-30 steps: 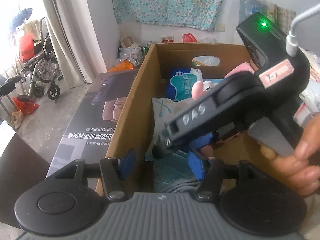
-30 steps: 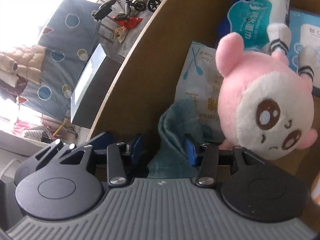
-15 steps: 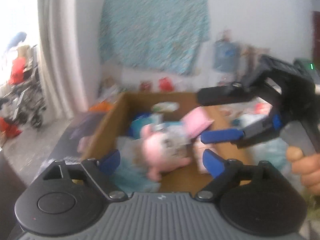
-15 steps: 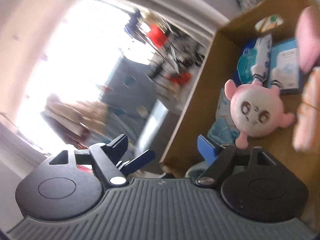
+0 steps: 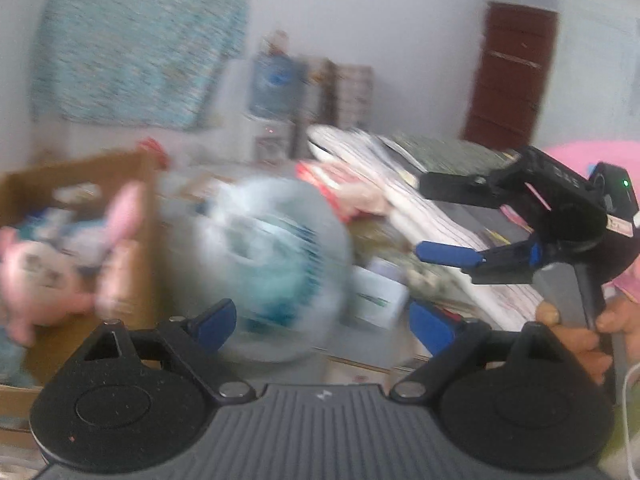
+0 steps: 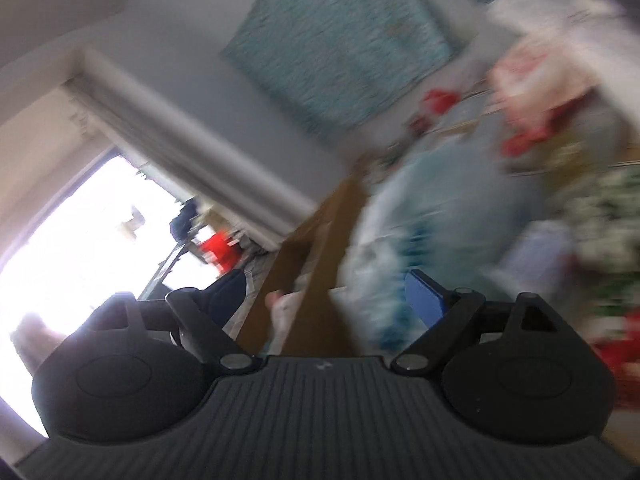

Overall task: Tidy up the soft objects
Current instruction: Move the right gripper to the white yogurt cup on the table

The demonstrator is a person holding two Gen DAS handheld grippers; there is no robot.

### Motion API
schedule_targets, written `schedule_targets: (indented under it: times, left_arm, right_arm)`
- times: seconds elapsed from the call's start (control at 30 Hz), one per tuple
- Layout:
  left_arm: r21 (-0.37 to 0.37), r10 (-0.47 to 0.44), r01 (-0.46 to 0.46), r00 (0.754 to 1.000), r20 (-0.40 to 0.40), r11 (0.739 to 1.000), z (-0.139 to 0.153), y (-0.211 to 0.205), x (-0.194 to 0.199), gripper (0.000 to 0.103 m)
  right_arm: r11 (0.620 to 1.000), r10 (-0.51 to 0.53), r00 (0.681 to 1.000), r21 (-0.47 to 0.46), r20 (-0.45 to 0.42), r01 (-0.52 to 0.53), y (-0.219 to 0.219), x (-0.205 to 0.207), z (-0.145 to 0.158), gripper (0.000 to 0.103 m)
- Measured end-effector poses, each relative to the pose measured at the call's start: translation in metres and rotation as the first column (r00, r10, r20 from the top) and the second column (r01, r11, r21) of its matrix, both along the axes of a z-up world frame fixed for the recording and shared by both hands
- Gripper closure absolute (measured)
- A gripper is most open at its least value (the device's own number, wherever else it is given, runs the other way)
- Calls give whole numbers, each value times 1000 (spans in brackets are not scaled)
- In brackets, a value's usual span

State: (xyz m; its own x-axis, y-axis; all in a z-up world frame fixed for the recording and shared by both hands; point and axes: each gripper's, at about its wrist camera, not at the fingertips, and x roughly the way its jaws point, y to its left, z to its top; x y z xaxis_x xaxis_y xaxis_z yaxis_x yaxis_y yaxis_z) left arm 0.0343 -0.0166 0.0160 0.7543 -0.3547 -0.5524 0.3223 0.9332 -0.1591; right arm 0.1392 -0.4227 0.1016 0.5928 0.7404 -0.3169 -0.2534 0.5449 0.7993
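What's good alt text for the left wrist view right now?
Blurred view past the open, empty left gripper at a pale plastic bag. A cardboard box with a pink plush toy sits left; the right gripper, jaws opening and empty, is at right.

Up on the pale wall hangs a teal patterned cloth (image 5: 132, 40), badly smeared by blur, and to its right a water dispenser (image 5: 272, 92) stands against the wall with a blue-tinted bottle on top. Far right there's a dark red-brown door (image 5: 512, 84), shut, while below it striped white bedding (image 5: 404, 184) sprawls across a cluttered surface beside something red and white (image 5: 332, 184) too blurred to name. Over in the right wrist view, a pale curtain (image 6: 192, 140) runs beside a blown-out bright window (image 6: 80, 232), with a red blur (image 6: 218, 246) at its edge.
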Motion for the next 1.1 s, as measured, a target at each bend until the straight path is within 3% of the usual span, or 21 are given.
schedule_targets:
  times: [0.17,0.37,0.53,0.63,0.8,1.1]
  left_arm:
    - [55,-74,77,996,-47,996,-36,-55,16,15]
    - [95,-101,104,994,-36,990,-57,-82,35,29]
    - [71,-96,99,994,-49,993,-62,-89,61,56]
    - [53,-106,109,993,-61,993,-64,-94,71,65]
    - [47,-118,122,991,-70,991,-71,-99,83,72]
    - [26,-114,116,992,-59,993,-76,-95,84,74]
  right_arm:
    - [997,-66,995,-38,-69,63,-10,-1,-34,16]
    - [990,-90,996,-113,-20,87,1,21,-37,18]
    - [978,-104,994,-186,-29,97,6,57,-47,30]
    - [964,-116,992,-247,-50,100,10,75,-56,36]
    - [934,-117,988,-348,-100,75,16,91,-68,45]
    - [905,-74,990,-425,-117,17,31,86,-65,44]
